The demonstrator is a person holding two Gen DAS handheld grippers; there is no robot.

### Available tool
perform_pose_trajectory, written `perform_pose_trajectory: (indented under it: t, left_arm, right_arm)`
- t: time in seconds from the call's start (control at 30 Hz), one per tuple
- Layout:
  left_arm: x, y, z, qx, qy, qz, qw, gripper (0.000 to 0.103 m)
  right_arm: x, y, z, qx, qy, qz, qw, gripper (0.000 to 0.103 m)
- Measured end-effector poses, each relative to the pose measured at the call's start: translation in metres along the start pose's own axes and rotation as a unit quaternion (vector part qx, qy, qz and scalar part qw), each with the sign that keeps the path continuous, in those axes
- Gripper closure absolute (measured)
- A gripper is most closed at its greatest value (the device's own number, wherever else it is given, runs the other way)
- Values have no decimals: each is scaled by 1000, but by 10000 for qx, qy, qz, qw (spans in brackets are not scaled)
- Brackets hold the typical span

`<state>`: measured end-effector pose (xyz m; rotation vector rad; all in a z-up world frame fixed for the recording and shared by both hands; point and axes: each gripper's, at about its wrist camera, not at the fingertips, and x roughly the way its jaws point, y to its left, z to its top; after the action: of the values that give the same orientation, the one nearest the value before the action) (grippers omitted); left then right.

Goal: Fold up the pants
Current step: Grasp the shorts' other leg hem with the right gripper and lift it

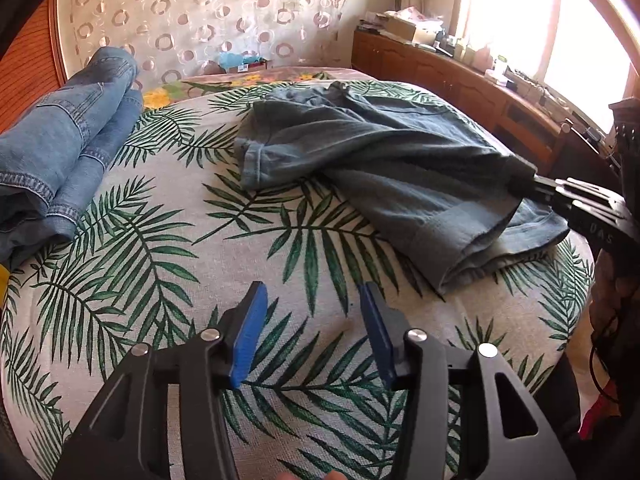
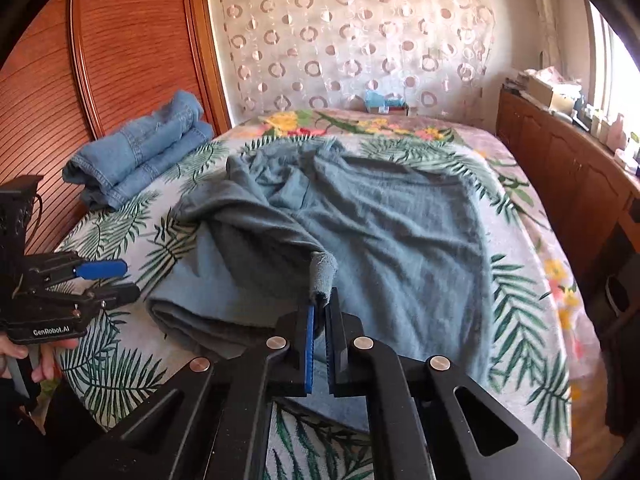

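Observation:
Grey-green pants (image 1: 384, 160) lie crumpled on the leaf-print bedspread (image 1: 180, 248); in the right wrist view the pants (image 2: 380, 220) spread across the middle of the bed. My right gripper (image 2: 320, 300) is shut on a lifted fold of the pants near their front edge; it shows at the right of the left wrist view (image 1: 532, 184). My left gripper (image 1: 312, 300) is open and empty above the bare bedspread, in front of and left of the pants; it shows at the left of the right wrist view (image 2: 108, 280).
Folded blue jeans (image 1: 68, 148) lie at the bed's left side, by the wooden headboard (image 2: 120, 60). A wooden cabinet (image 1: 460, 76) with clutter runs along the right under the window. A patterned curtain (image 2: 360, 40) hangs behind the bed.

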<state>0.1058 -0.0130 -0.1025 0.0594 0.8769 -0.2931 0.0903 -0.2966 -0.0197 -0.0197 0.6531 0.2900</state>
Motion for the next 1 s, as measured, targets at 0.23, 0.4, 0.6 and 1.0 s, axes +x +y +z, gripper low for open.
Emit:
perform_pose_trajectory:
  t: [0.23,0.4,0.6,1.0]
  left_arm:
    - [-7,-6,5,12,-173,-83,9998,35]
    - [-14,-8,13,34,-300,-146,9994,29]
    - [-18,-16,24,69,-382,-244,9989,28]
    - [-15,-58,40,516,-382,-767,9950,28]
  right_arm:
    - [-22,0,2,58,-399,-228,9989,99]
    - [-39,0,5,78,-680,-408,9968,99]
    - [-55,-8,-2,180,-777,-598,9950,99]
    - [-43,0,-50,418,-101,-479,9979,99]
